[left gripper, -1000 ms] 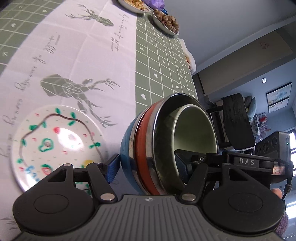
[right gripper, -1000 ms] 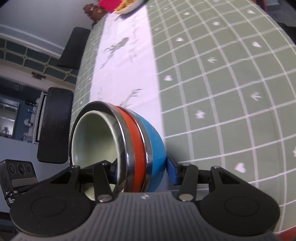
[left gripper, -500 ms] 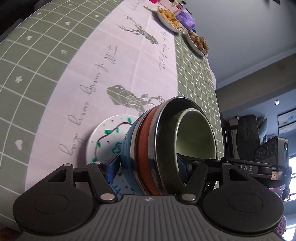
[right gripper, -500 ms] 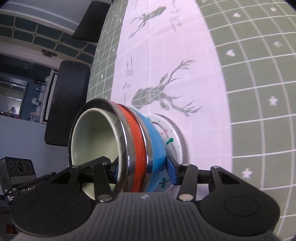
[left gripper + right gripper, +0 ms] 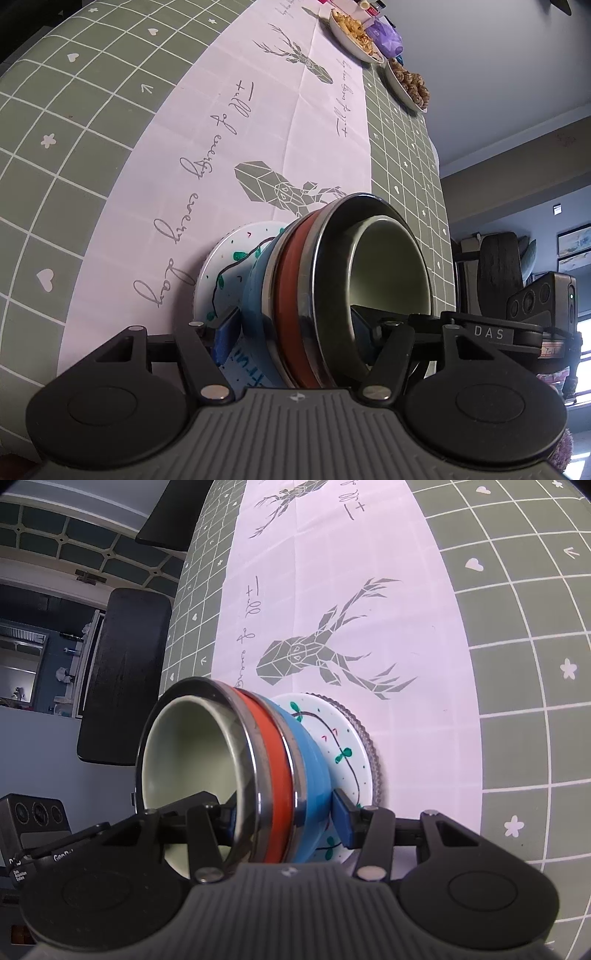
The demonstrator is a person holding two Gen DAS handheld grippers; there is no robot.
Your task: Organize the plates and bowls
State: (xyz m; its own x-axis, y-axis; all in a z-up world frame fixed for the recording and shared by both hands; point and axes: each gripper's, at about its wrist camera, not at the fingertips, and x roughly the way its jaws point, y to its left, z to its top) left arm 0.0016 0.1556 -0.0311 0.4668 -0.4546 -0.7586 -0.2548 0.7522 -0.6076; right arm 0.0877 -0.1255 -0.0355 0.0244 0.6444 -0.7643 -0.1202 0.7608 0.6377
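Low in both frames, left gripper (image 5: 295, 332) and right gripper (image 5: 284, 812), half-open jaws clamped on nested bowls (image 5: 332, 295) over painted plate (image 5: 343, 738).

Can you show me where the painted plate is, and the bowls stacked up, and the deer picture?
painted plate (image 5: 345, 734), right wrist view, on its white face beside the vine.
stack of bowls (image 5: 267, 760), right wrist view, on the orange band.
deer print (image 5: 295, 657), right wrist view, on the deer's head.
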